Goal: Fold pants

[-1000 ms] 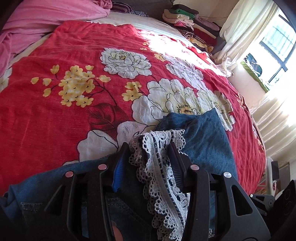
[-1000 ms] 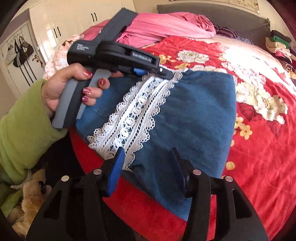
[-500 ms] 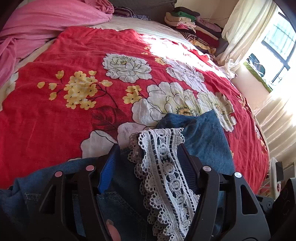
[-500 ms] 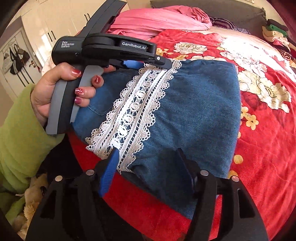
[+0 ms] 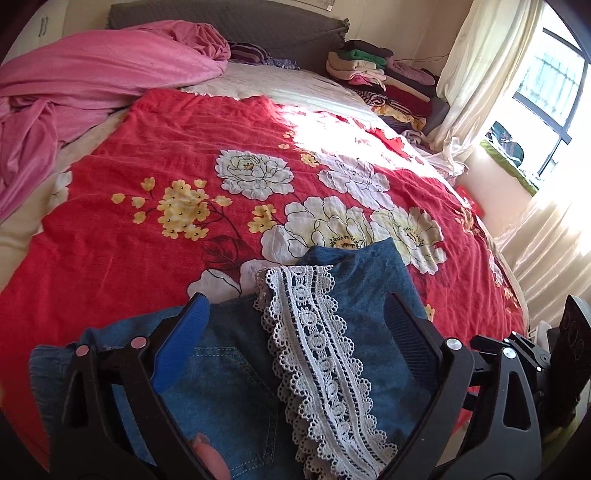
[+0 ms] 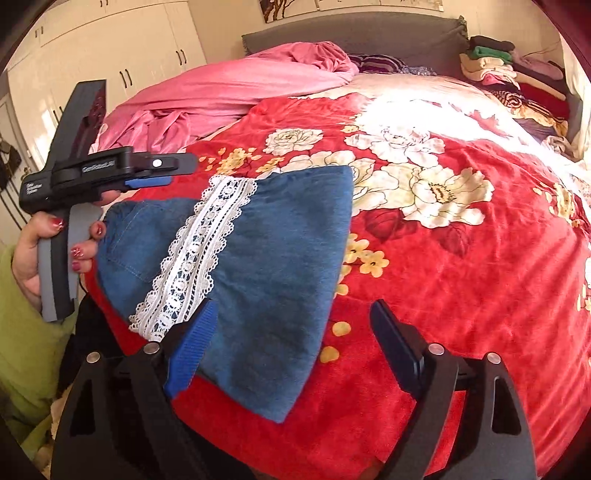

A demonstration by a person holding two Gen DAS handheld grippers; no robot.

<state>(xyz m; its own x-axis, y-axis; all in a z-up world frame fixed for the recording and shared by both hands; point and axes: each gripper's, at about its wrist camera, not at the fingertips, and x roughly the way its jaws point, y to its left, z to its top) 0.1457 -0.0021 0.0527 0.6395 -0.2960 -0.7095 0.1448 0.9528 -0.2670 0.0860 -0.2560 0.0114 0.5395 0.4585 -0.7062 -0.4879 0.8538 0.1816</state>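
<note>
Red flowered bedspread (image 5: 155, 280) is covering my bed, pink blanket (image 5: 92, 81) is bunching up at its far left. Stack of folded clothes (image 5: 380, 79) is sitting by the headboard (image 6: 351, 31). Curtain (image 5: 476, 74) is hanging beside the window (image 5: 550, 92). White wardrobe (image 6: 122, 48) is standing behind.
</note>
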